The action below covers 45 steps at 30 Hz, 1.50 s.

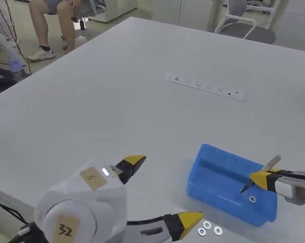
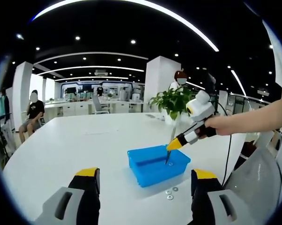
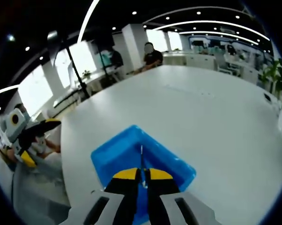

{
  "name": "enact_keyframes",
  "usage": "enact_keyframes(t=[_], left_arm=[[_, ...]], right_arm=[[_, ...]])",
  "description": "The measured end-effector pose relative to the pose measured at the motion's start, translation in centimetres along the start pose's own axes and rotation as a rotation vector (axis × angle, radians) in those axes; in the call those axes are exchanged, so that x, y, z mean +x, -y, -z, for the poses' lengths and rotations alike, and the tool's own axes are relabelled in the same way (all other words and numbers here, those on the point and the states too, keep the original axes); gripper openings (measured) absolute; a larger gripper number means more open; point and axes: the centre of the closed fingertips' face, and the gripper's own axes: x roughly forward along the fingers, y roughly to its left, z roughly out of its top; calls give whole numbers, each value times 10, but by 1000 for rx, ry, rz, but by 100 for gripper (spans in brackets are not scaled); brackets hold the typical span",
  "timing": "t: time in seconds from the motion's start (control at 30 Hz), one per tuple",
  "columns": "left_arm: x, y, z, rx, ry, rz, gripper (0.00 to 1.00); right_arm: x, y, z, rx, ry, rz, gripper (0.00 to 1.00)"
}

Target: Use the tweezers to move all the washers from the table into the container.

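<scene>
Head view, far left: a seated person [image 1: 56,20] is beyond the far edge of the white worktop [image 1: 117,101]. At lower left, the left hand-held gripper [image 1: 162,191] hangs over the worktop with its yellow-tipped jaws spread wide and nothing between them; its own view confirms the jaws well apart. Centre, further back: a white power strip [image 1: 205,87] lies flat on the worktop, well apart from the work area. Lower centre-right: three washers [image 1: 207,224] lie in a tight cluster on the worktop, just beside the near wall of the blue container [image 1: 213,172] and outside it. Inside the container, one washer [image 1: 252,199] lies on the floor near the right end, close to the tweezer tips; contact with the tips cannot be determined. Right: the right hand-held gripper [image 1: 259,180] is clenched on the tweezers [image 1: 272,164], which slant down into the container with the tips low inside it. The right gripper view shows both jaws pressed together on the tweezers, directly over the container. The left gripper view shows a potted plant [image 2: 171,101] on the far side of the worktop, behind the container.
</scene>
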Motion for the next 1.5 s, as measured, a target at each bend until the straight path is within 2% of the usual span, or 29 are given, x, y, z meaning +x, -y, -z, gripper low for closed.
enact_keyframes(t=[0.3,0.73,0.97,1.3,1.5], left_arm=[[0,1,0,-1,-1,5,80],[0,2,0,-2,-7,12,79],[-1,1,0,-6,-3,9,79],[0,1,0,-6,-4,11,78],[0,2,0,-3,-6,14,78]], right_arm=[[9,8,7,-11,-13,15,3],[7,4,7,-27,-10,26,4],[-1,2,0,-27,20,26,4],[-22,-29,-19,-74,87,-1,3],[-31,-52,-22,-106,102,-35,3]])
